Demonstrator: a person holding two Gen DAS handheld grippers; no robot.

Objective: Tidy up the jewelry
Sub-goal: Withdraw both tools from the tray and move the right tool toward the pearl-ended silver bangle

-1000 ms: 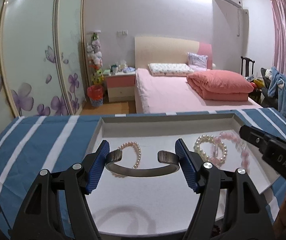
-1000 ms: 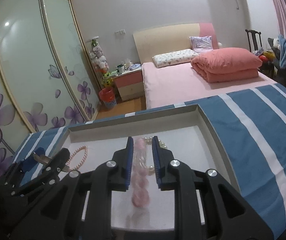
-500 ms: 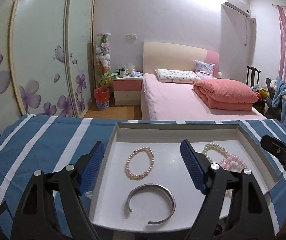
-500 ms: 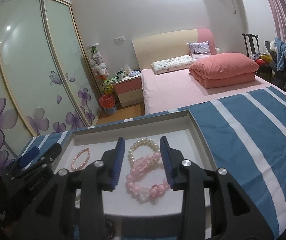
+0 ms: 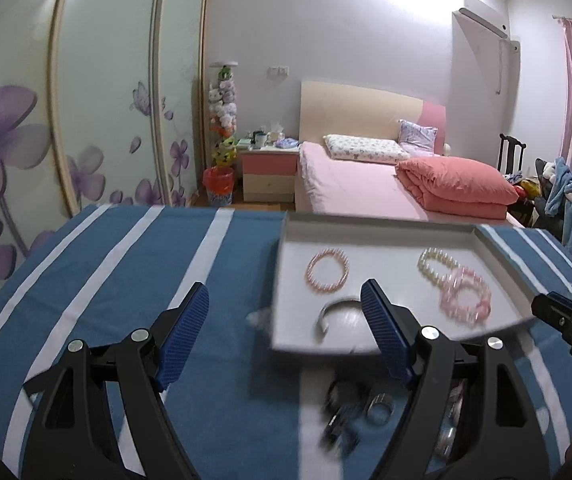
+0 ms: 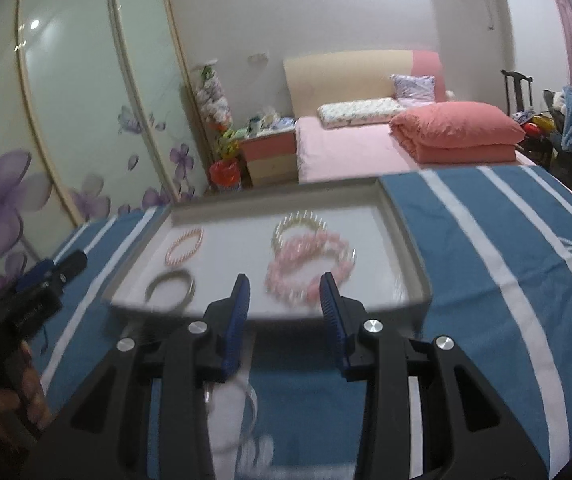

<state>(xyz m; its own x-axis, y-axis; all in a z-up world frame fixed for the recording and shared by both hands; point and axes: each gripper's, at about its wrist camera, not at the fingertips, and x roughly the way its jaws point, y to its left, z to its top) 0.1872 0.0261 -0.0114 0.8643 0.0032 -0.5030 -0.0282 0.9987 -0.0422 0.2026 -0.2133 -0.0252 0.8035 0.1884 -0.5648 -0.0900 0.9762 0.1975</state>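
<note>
Striped cloth (image 5: 126, 264); right gripper (image 5: 565, 320) body shows partial letters "DA".

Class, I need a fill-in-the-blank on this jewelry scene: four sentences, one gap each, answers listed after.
1. The shallow grey tray holds ____ bracelets in all.
2. The open silver metal cuff bangle lies nearest the tray's ____ edge.
3. The tray rests on a blue cloth with ____ stripes.
4. The cream pearl bracelet overlaps the chunky ____ bead bracelet.

Missing words: four; front; white; pink
</note>
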